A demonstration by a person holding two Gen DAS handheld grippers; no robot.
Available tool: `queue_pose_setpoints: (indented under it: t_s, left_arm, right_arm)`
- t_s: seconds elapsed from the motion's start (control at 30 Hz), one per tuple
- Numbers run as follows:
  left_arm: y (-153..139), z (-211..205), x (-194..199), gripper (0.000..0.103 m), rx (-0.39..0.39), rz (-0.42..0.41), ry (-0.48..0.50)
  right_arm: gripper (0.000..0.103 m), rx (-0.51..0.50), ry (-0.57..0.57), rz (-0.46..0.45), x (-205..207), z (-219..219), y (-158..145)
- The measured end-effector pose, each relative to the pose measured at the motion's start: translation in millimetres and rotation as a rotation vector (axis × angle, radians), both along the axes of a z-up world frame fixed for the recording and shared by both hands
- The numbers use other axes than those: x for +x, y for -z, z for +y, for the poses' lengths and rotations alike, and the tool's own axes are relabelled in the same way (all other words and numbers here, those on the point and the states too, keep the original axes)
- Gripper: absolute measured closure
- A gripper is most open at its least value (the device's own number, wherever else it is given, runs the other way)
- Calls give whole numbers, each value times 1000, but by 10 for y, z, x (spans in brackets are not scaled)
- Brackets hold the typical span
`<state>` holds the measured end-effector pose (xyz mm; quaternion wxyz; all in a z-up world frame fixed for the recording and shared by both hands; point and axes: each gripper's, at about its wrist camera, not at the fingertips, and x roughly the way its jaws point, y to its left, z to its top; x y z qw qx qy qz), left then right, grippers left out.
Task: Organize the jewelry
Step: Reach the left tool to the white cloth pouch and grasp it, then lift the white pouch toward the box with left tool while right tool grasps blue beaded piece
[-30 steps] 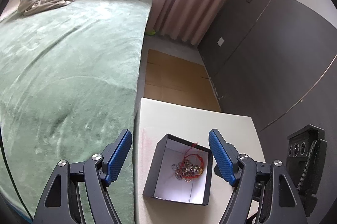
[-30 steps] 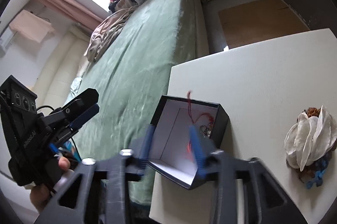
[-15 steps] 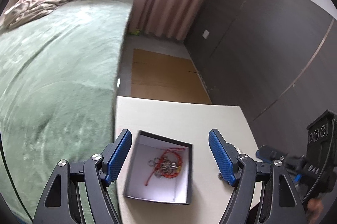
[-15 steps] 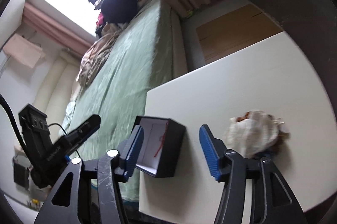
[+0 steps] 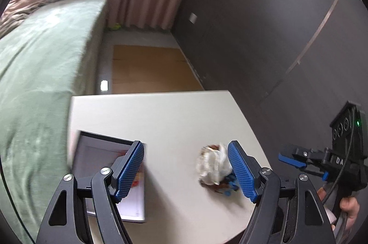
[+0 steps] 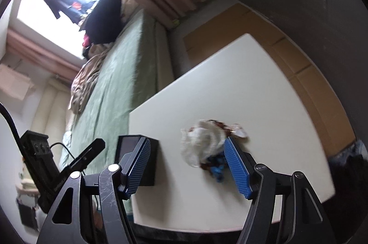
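Since a second ago we swung both tongs right, off the box and toward the white flower piece. Left tongs (image 5: 186,171) spread apart, holding nothing; right tongs (image 6: 187,165) likewise, framing the flower piece (image 6: 203,146) with blue beads beneath it. Box (image 5: 108,177) sat at the table's (image 5: 172,120) bed-side edge, red cord inside. Beyond lay the bed (image 5: 39,60). Judged: partly done; flower piece not yet boxed.

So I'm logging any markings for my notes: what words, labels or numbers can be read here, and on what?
"DA": white letters on the right gripper body, cut off by a cable.
Left gripper body: white lettering, too blurred to read.
Box, table: no text visible.
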<state>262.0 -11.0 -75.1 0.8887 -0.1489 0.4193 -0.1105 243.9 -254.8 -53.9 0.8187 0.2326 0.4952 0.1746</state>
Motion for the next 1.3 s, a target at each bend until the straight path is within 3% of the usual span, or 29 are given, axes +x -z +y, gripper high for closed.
queue_pose_setpoints:
  t_s: [0.33, 0.53, 0.57, 0.63, 0.67, 0.97, 1.13, 1.3]
  left_arm:
    - [347, -634, 222, 35, 66, 77, 105]
    - [608, -894, 375, 52, 121, 136, 139]
    - [658, -932, 395, 58, 135, 148, 145]
    - [737, -965, 412, 82, 149, 169, 160]
    - [766, -961, 416, 101, 152, 177, 159]
    - [400, -632, 256, 103, 95, 54, 109]
    - [199, -450, 148, 103, 59, 4, 84]
    - [54, -248, 49, 103, 42, -34, 53]
  right_arm:
    - [36, 22, 74, 56, 51, -393, 177]
    - [36, 27, 71, 71, 91, -484, 229]
    - [36, 27, 68, 73, 99, -481, 236]
    - [36, 24, 57, 80, 121, -458, 261]
    - [36, 21, 53, 83, 126, -447, 277]
    - [36, 9, 22, 120, 188, -255, 402]
    - [37, -43, -54, 152, 204, 16, 535]
    - [49, -86, -108, 191, 225, 276, 670]
